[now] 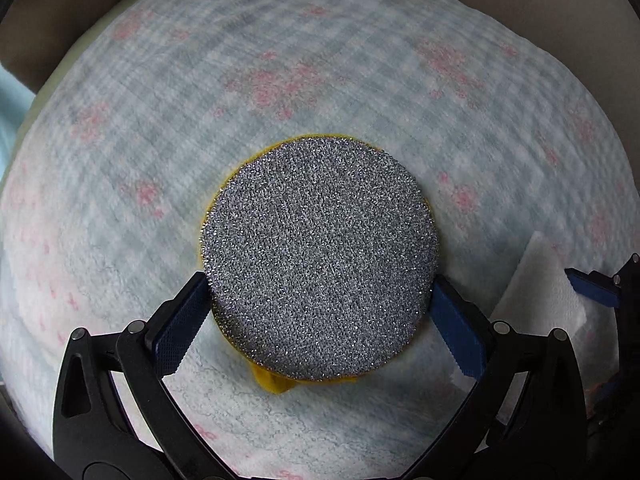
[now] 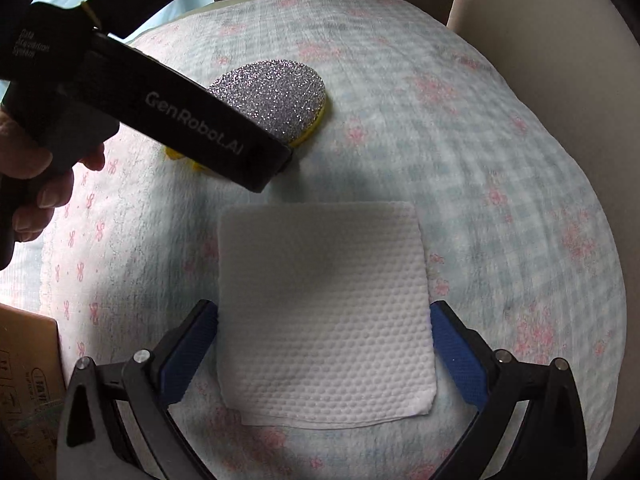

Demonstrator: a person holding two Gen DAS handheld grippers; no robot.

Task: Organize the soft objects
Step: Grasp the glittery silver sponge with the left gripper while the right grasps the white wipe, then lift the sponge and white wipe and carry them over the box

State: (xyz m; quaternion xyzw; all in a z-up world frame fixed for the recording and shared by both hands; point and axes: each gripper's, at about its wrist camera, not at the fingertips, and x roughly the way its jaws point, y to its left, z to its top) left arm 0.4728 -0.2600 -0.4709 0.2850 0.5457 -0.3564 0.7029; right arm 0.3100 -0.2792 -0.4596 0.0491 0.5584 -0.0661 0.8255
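Item: left gripper (image 1: pixel 320 312), spread wide, blue pads flanking a round silver scrubber (image 1: pixel 318 260), no squeeze evident. Right gripper (image 2: pixel 324 344), likewise wide, straddles a folded paper napkin (image 2: pixel 324 312). Both lie on the checked towel (image 1: pixel 360 60). Closure should be gentle and centred; beyond, beige upholstery (image 2: pixel 580 40).
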